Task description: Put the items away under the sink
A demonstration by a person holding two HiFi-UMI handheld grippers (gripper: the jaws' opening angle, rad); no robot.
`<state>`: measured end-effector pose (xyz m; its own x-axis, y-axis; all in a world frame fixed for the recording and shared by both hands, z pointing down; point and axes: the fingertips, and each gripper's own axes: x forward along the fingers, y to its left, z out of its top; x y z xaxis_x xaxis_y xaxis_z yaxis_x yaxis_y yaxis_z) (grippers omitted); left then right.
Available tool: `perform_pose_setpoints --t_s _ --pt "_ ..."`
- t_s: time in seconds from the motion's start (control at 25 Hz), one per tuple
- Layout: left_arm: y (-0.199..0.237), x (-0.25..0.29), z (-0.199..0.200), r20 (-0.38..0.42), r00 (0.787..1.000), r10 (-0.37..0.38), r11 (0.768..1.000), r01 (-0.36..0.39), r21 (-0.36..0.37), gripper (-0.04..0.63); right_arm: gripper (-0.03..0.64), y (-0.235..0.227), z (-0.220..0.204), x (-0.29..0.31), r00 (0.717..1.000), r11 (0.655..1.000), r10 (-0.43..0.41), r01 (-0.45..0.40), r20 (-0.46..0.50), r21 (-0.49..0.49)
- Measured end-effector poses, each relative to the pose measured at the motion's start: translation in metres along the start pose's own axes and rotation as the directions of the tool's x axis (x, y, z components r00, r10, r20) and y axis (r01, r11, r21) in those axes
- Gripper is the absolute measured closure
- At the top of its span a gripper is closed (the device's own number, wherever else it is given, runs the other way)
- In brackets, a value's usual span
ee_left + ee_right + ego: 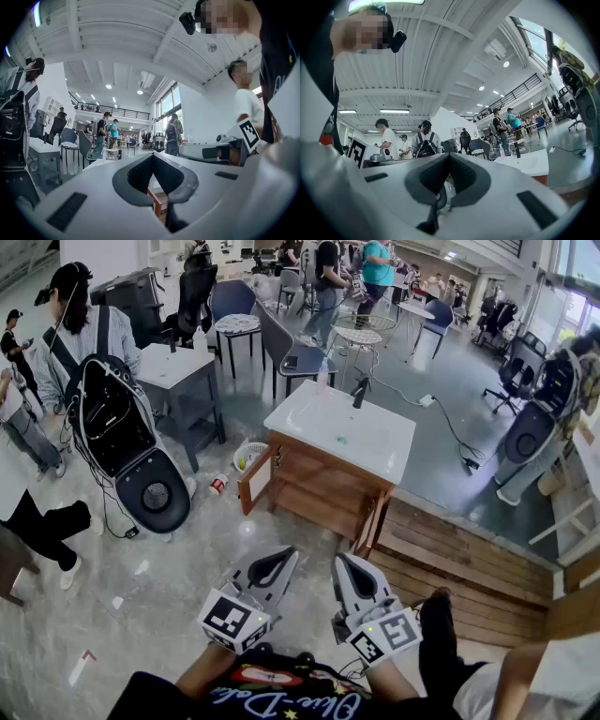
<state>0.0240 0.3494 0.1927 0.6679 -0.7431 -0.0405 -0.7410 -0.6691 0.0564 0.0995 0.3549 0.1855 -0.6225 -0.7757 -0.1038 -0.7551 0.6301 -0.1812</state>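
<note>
While both claws are shut w/ nothing between them, no item is in hand. Left gripper [284, 561] and right gripper [345, 566] each show pads meeting tip to tip in their own views. Task not begun, by my read.

Ref = sink cabinet [330, 486]. Both grippers are well in front of it, pointing roughly level toward it. Its left door [255, 482] hangs open; a 2nd panel at the front-right corner may be open too, not sure.

Items:
- white basket [248, 455] on floor just left of cabinet, beside the open door; contents too small to tell
- small red/white container [217, 485] on floor a bit further left; seems to lie on its side

Risks (judgement):
- Claws must open before approach, else closed tips shove the container, which prob. rolls away from cabinet.
- Open door juts out next to basket, so gripper or basket could clip its edge on the way in, swinging it or spilling the basket.
- Person w/ backpack rig [117, 418] stands left of cabinet, near the items; bump poss.
- Wood decking [450, 559] right of cabinet is a trip hazard if approach drifts that side.
</note>
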Motion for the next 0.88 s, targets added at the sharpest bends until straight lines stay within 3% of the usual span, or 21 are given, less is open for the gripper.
perform_pose_setpoints --t_s 0.88 --pt "-0.022 0.023 0.000 -0.003 0.998 -0.058 0.998 0.058 0.002 0.588 0.609 -0.018 0.010 -0.018 0.999 0.999 -0.042 0.042 0.033 0.005"
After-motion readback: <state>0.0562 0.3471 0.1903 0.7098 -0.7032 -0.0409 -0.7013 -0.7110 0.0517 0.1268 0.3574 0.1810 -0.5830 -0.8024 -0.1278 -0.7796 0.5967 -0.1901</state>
